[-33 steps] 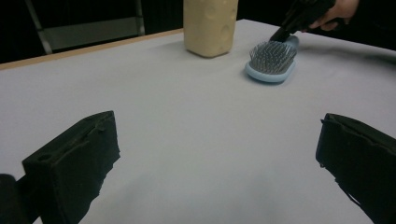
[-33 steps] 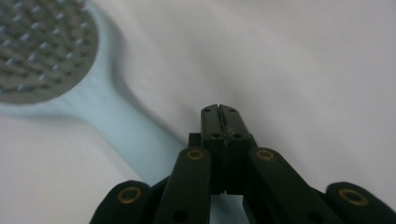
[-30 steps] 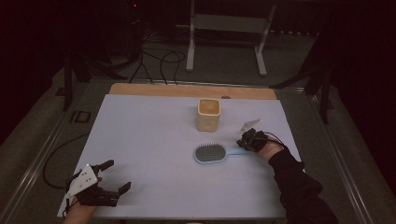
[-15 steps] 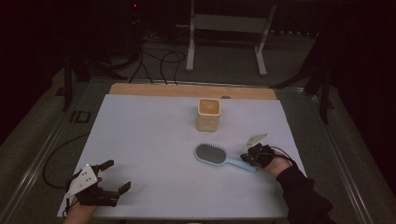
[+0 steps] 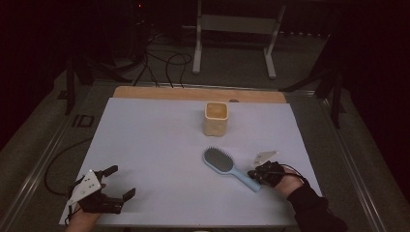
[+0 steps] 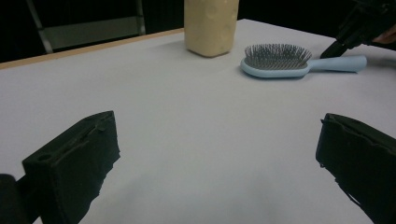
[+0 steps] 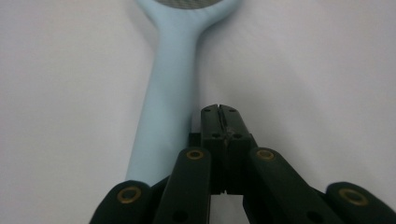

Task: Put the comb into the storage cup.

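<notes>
- High view: a light blue hairbrush (image 5: pixel 226 166) lay bristles-up on the white table (image 5: pixel 159 140), its oval head toward the middle and its handle running down to the right. The right gripper (image 5: pixel 256 176) sat at the handle's end, near the table's right edge, with a dark sleeve (image 5: pixel 314 212) coming in from the bottom. A cream-coloured cup (image 5: pixel 215 118) stood upright beyond the brush, well apart from it. The left gripper (image 5: pixel 118 183) rested near the front left corner, far from the brush, jaws spread and nothing between them.
- Left gripper view: its two black jaws stood wide apart over bare table (released, holding nothing). Farther off the hairbrush (image 6: pixel 289 63) lay flat with the cup (image 6: pixel 211 25) behind it; the right gripper's tip (image 6: pixel 343 39) came down by the handle, seemingly touching its far side.
- Right gripper view: the right gripper (image 7: pixel 219 112) was clenched, its jaws pressed together with nothing between them. The blue handle of the hairbrush (image 7: pixel 168 93) ran alongside the closed jaws, just beside them on the left; whether it touched them I could not tell for sure.
</notes>
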`<control>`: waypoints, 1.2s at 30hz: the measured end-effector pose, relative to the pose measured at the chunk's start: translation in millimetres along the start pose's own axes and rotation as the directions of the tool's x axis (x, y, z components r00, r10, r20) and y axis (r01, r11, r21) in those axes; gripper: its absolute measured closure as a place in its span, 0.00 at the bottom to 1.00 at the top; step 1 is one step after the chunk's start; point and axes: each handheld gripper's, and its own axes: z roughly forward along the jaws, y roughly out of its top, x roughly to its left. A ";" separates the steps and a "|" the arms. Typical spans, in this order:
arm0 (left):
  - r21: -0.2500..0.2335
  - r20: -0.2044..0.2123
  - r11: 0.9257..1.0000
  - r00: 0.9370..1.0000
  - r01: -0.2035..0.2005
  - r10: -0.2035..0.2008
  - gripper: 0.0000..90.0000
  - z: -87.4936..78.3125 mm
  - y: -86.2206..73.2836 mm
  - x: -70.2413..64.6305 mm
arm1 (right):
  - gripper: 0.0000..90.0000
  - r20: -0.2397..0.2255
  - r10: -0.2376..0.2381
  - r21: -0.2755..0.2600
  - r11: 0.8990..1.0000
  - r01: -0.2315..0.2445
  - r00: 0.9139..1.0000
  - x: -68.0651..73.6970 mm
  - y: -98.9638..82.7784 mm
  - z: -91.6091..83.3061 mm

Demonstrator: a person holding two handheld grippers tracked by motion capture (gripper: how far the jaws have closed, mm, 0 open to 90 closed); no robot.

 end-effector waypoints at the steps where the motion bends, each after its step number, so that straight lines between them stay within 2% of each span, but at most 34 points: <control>1: -0.001 0.000 1.000 1.000 -0.001 0.001 0.00 -0.1 0.0 -0.3 | 1.00 -0.009 -0.004 -0.003 1.000 0.004 1.000 2.0 0.4 0.1; 15: -0.006 -0.002 1.000 1.000 0.002 -0.002 0.00 0.0 0.6 -0.5 | 1.00 -0.022 -0.036 0.004 0.999 0.036 0.999 19.1 2.8 0.2; 20: -0.005 0.000 1.000 1.000 0.001 -0.001 0.00 -0.1 0.6 -0.7 | 1.00 -0.024 -0.032 0.004 0.999 0.032 0.999 22.9 2.8 -1.1; 22: -0.003 -0.001 1.000 1.000 0.001 -0.001 0.00 0.0 0.5 -0.5 | 1.00 -0.012 -0.035 0.013 0.999 0.035 0.999 22.5 2.5 -1.2; 30: -0.002 -0.002 1.000 1.000 0.000 0.000 0.00 -0.1 0.5 -0.7 | 0.99 0.055 0.042 -0.022 0.999 -0.041 0.998 14.9 6.4 -15.2; 36: -0.004 -0.002 1.000 1.000 0.001 -0.001 0.00 -0.1 0.6 -0.9 | 0.99 0.074 0.044 -0.043 0.998 -0.040 0.996 19.1 16.3 -27.0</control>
